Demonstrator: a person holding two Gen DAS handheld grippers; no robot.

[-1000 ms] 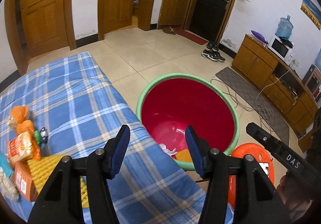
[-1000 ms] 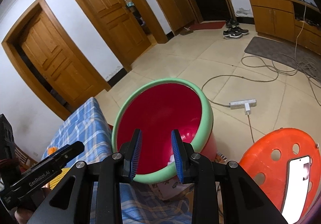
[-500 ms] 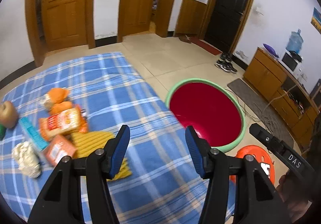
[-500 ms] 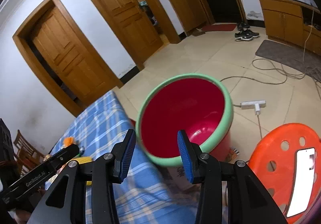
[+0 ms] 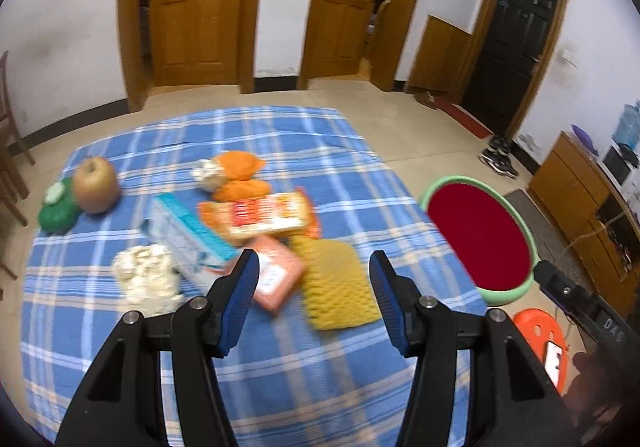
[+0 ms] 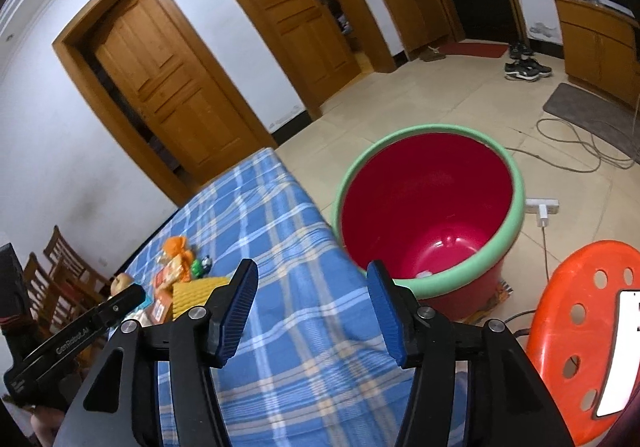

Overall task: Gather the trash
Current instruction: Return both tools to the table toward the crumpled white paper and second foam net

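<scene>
Both grippers are empty right now. The left gripper (image 5: pixel 312 301) has its fingers spread wide, nothing between them, hanging over the near part of the tabletop (image 5: pixel 280 387) with its blue plaid cloth. The right gripper (image 6: pixel 312 311) is just as wide open and empty, off to the right near the red bucket (image 6: pixel 516 223).

Just beyond the left gripper's fingers is the trash pile. Nearest is a yellow ribbed wrapper (image 5: pixel 340 283) and, touching its left edge, a pinkish-orange packet (image 5: pixel 276 277). Both look flat, light and crinkly, so I'd pinch an edge or corner rather than try to scoop them flat off the cloth. To the left sits a crumpled white wad (image 5: pixel 146 279), soft and squashy, grab it anywhere. Behind it there's a pale blue box (image 5: pixel 188 235), stiffer, best taken across its narrow side. Further back, an orange snack bag (image 5: pixel 264 213) and an orange bundle (image 5: pixel 240 177), probably slippery film.

Far left there's an apple (image 5: pixel 96 185) and a green lid-like thing (image 5: pixel 58 207), can't tell if those count as trash.

The bucket stands on the floor just off the right edge of the tabletop, with only a scrap or two visible at the bottom.
</scene>
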